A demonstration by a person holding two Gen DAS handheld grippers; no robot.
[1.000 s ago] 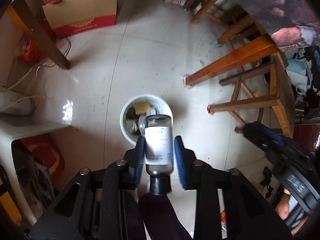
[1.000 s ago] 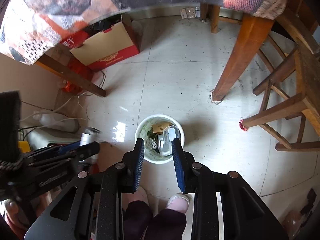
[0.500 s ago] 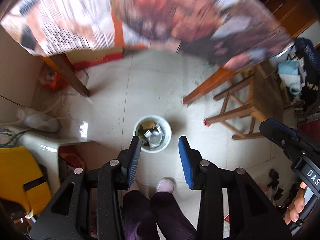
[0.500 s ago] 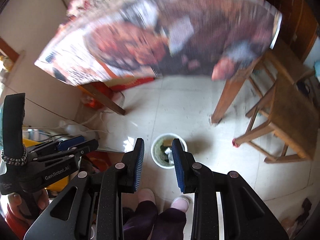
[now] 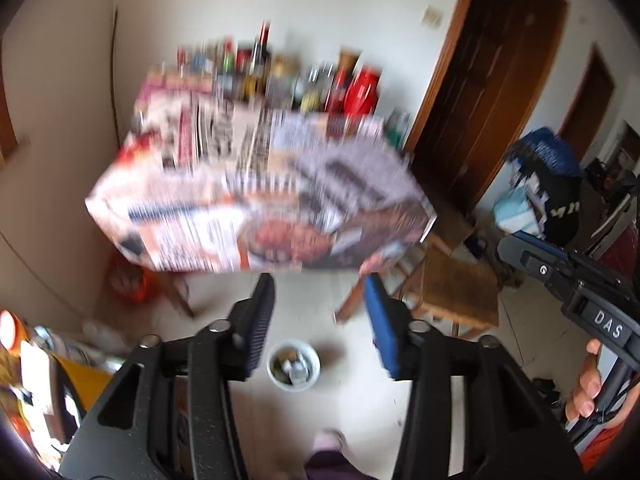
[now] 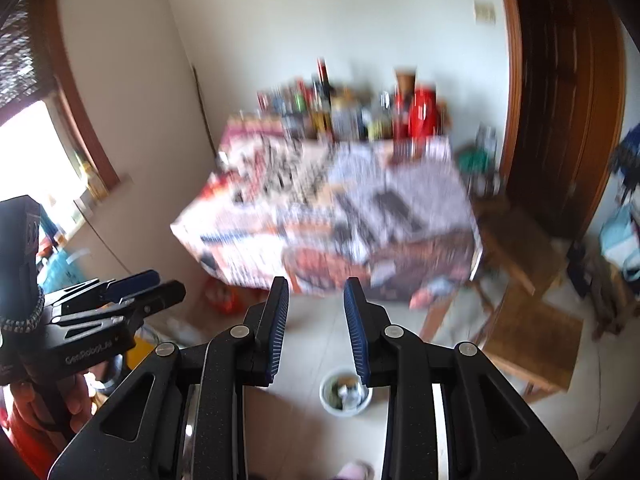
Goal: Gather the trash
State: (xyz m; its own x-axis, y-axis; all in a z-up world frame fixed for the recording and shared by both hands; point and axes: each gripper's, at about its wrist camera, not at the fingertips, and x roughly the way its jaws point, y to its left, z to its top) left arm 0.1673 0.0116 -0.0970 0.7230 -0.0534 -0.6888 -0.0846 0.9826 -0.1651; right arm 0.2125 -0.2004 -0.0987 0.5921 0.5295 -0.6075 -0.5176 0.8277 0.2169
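Note:
A small white trash bin [image 5: 294,366] with several pieces of trash in it stands on the tiled floor, far below; it also shows in the right wrist view [image 6: 345,395]. My left gripper [image 5: 320,304] is open and empty, raised high above the bin. My right gripper [image 6: 316,308] is open and empty, also held high. Each gripper shows in the other's view, the right one at the right edge [image 5: 576,300], the left one at the left edge [image 6: 112,300].
A table [image 6: 332,216] with a patterned cloth [image 5: 260,200] stands ahead, blurred, with many bottles and a red jar [image 5: 360,92] at its back. Wooden stools [image 6: 532,336] stand right of the bin. A dark wooden door [image 5: 492,92] is at the right.
The left gripper let the bottle go into the bin and opened. Both grippers rose away from the floor and tilted up toward the table.

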